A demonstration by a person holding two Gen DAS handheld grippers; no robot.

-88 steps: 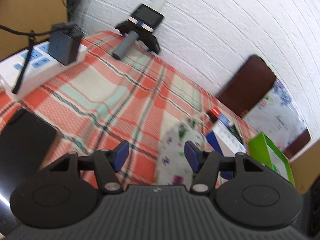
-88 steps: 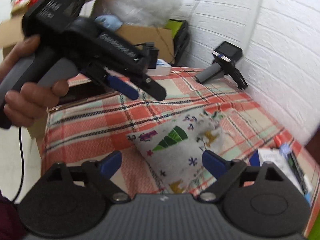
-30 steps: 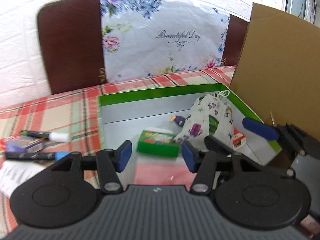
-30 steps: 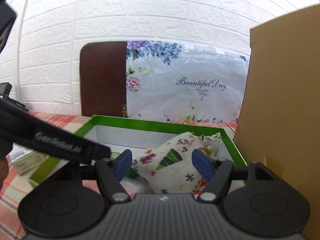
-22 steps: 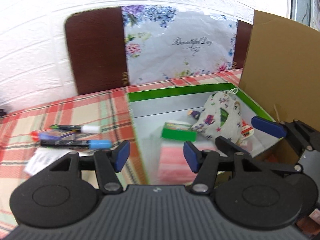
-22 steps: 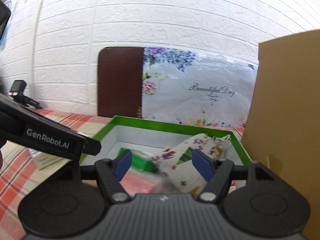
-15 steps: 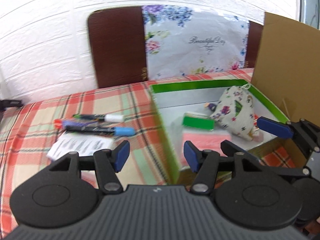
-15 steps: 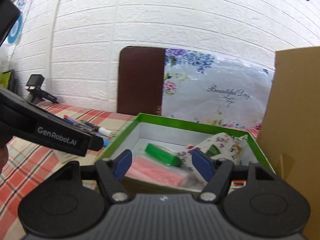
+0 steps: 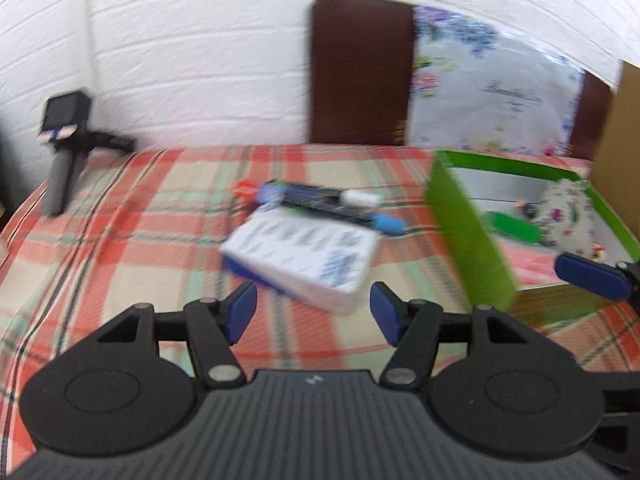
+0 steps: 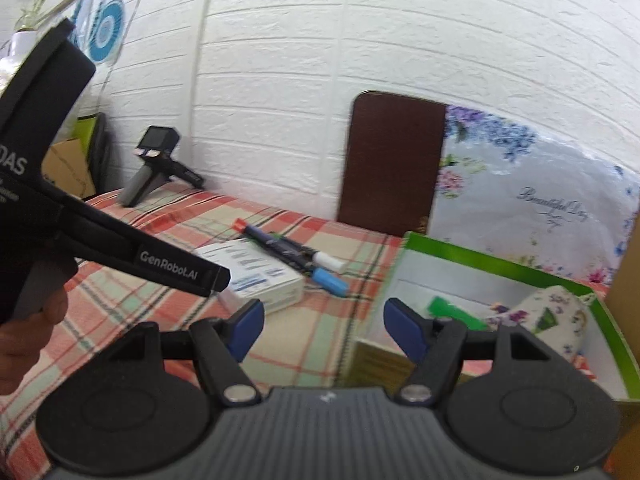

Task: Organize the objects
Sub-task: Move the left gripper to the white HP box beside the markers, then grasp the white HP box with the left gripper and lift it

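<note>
The left gripper (image 9: 313, 317) hangs over the checked tablecloth (image 9: 132, 240) w/ its blue pads apart and nothing between them; its jaws have just been opening a bit wider. Straight ahead of it, just beyond the fingertips, lies the white and blue box (image 9: 302, 258), flat on the cloth, printed side up (print too blurred to read from here). Behind the box, touching or nearly so, are the markers (image 9: 320, 200), one w/ a red cap, one w/ a white end, one w/ a light blue cap nearest the green box (image 9: 466, 240). That green box sits to the right, near the cardboard sheet (image 9: 624, 136), and holds the printed cloth pouch (image 10: 548, 316), a small green packet (image 10: 456, 310) and something pink on its floor. The right gripper (image 10: 324, 326) also stands partway open and empty, over the cloth between the white box and the green box's near corner. Readable writing: "GenRobot.AI" along the left gripper's finger in the right wrist view, "DAS" on its body, and "Beautiful Day" in script on the flowered bag (image 10: 540, 200) leaning against the dark brown chair back (image 10: 394, 160). A spare handheld gripper (image 10: 156, 164) stands at the table's far corner by the white brick wall (image 10: 360, 40).
</note>
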